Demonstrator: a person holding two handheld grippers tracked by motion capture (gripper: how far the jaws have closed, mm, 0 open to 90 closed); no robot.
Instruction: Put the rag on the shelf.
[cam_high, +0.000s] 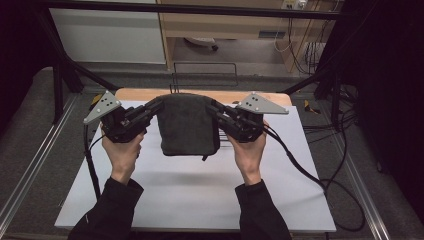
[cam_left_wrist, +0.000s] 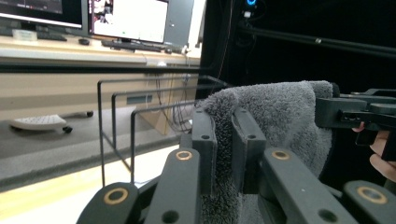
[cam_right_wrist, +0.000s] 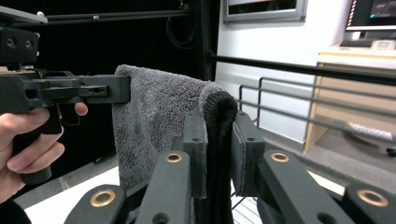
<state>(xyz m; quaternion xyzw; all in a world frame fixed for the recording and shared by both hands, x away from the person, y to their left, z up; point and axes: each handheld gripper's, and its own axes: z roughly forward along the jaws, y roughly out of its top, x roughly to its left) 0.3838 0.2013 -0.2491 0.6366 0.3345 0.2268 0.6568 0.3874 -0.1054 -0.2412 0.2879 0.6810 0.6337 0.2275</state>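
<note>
While both grippers clamp its top corners, the towel (cam_high: 189, 125) hangs between the left gripper (cam_high: 159, 105) and the right gripper (cam_high: 212, 107). It is mid-carry, likely toward the wire rack (cam_high: 205, 75) beyond them. Next, both must travel level together.

towel (cam_high: 187, 125): dark grey | tools: black | table (cam_high: 200, 190): white | sleeves (cam_high: 107, 212): black

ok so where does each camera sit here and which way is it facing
High view: fixed above the person's side, looking forward and down on the white table; both forearms and hands show, with the left gripper and right gripper holding up the grey towel.
Left gripper view: rides on the left gripper, looking along its jaws, shut on the towel's edge, toward the wire rack.
Right gripper view: rides on the right gripper, looking along its jaws.
Shared: both gripper views show the towel and the opposite gripper.
</note>
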